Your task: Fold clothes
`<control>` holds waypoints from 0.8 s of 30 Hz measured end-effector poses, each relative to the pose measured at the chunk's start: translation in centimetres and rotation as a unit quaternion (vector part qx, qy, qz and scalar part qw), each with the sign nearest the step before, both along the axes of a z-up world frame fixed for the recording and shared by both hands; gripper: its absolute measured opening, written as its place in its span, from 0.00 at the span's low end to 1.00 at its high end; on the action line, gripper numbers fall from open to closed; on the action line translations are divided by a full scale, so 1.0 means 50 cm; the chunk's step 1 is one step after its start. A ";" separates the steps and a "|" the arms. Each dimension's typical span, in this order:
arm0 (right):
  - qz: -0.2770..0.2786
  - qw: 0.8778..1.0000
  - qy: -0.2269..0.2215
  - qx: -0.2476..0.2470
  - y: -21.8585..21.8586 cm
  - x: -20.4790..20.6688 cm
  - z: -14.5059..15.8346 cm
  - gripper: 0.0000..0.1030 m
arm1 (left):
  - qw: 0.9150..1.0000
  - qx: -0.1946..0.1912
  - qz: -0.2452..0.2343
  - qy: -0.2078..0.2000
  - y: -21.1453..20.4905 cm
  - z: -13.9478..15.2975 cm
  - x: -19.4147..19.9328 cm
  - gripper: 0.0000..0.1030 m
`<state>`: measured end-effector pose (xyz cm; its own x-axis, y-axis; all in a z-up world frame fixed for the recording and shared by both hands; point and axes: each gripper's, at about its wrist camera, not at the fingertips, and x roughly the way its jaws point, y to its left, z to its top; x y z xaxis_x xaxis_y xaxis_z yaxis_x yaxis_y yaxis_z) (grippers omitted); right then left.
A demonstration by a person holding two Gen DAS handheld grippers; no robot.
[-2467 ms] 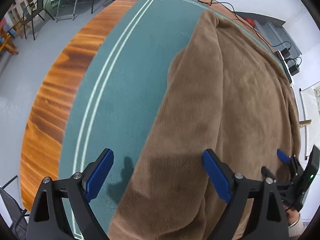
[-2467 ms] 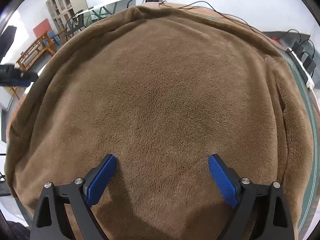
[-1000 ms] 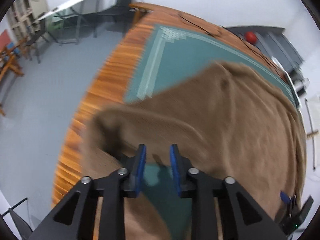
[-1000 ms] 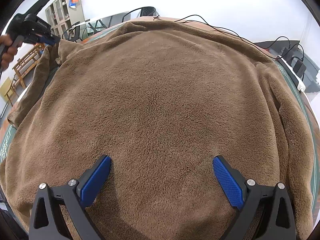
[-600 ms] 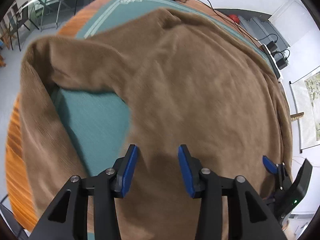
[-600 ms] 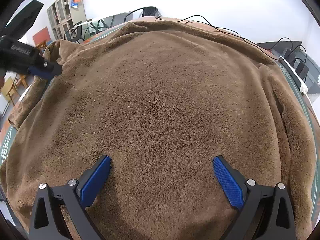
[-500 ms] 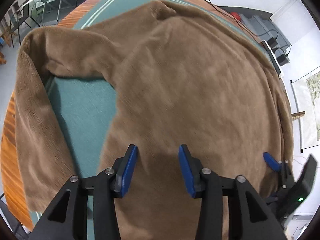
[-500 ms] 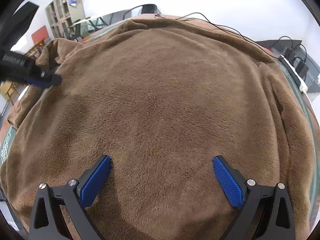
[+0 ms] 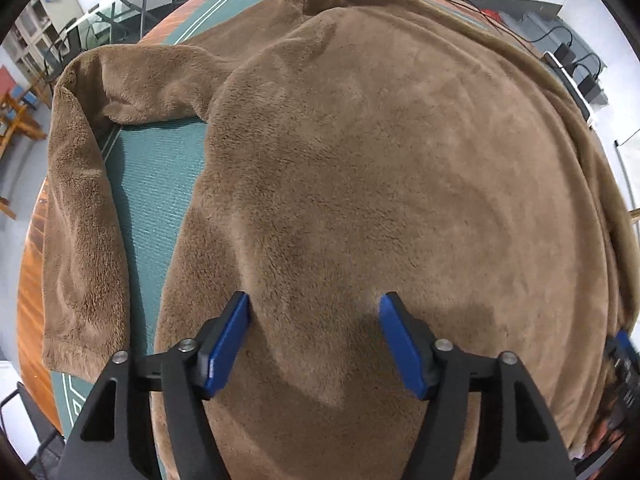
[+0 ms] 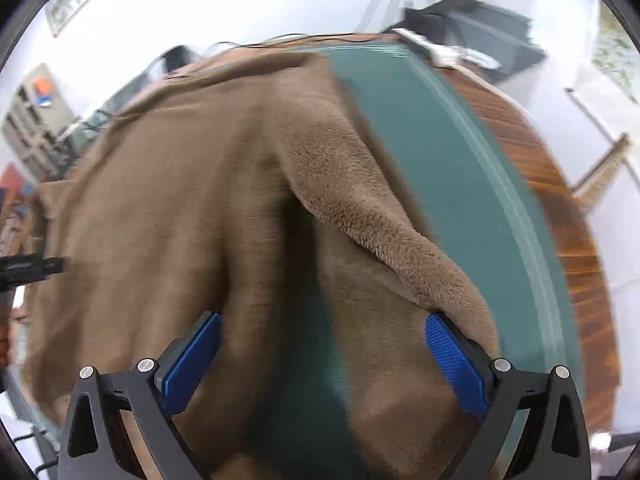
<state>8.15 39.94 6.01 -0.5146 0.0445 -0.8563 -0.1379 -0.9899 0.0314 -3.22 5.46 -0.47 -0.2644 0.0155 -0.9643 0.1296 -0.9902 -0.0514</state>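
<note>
Over on the left, 1 sleeve [image 9: 80,220] lies bent beside the body of the brown fleece garment [image 9: 400,180], green mat [image 9: 156,200] showing between them. The left tongs [image 9: 314,344] hover spread wide above the fleece, gripping nothing. Moving right, the right tongs [image 10: 320,360] gape too, a raised fold [image 10: 380,216] brushing the right finger. The garment sprawls across the counter [image 10: 576,248], mostly flat: no finished fold shows, so the folding looks largely ahead.
</note>
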 end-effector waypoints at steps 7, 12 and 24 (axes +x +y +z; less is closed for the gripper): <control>-0.136 0.975 -0.039 0.174 0.181 -0.071 -0.002 0.99 | 1.000 -0.001 0.021 -0.005 -0.008 -0.003 0.025 0.74; -0.167 0.937 -0.050 0.304 0.282 -0.109 0.010 0.99 | 0.999 -0.002 0.031 -0.008 -0.017 -0.003 0.052 0.75; 0.059 0.987 0.022 0.146 0.094 -0.138 0.060 0.99 | 0.999 -0.005 0.049 -0.014 -0.019 -0.007 0.087 0.76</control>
